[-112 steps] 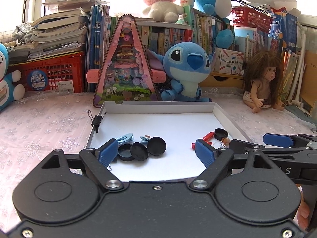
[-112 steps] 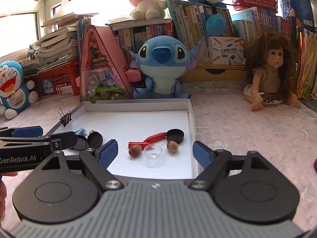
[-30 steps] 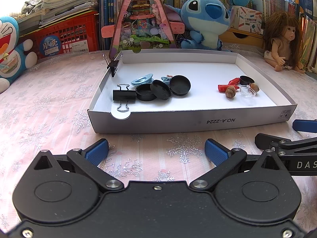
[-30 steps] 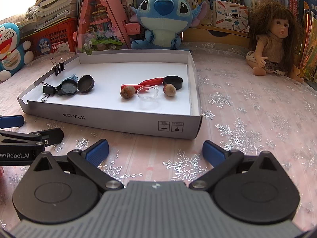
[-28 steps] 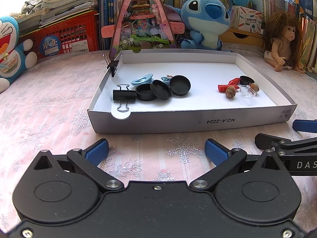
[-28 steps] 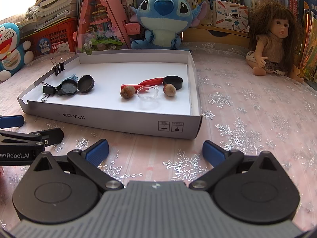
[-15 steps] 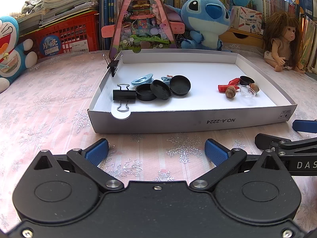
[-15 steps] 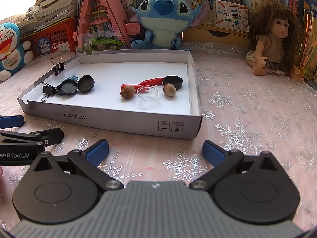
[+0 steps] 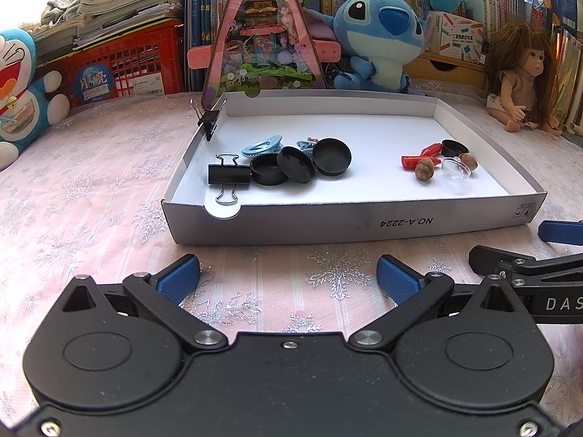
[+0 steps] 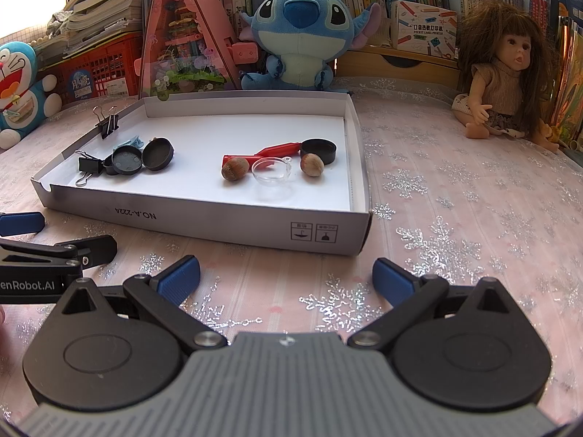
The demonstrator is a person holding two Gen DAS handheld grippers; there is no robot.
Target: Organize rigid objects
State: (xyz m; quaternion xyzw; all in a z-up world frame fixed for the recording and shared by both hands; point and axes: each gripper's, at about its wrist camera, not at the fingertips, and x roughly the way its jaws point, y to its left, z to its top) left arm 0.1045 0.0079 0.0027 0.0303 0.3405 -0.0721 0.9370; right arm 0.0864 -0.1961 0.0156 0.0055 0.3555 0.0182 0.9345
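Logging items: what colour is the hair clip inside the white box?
Light blue plastic hair clip; clearest in the left wrist view.

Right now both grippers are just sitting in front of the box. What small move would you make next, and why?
Probably ease the left gripper forward over the box's near wall toward the black binder clip; both grippers are open and empty, and that clip lies nearest.

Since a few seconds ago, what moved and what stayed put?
Both grippers pulled back out of the tray toward the near side: the left gripper and the right gripper now hover open over the tablecloth. A binder clip now lies by the black caps, seemingly let go by the left gripper. The nuts and the rest stayed put.
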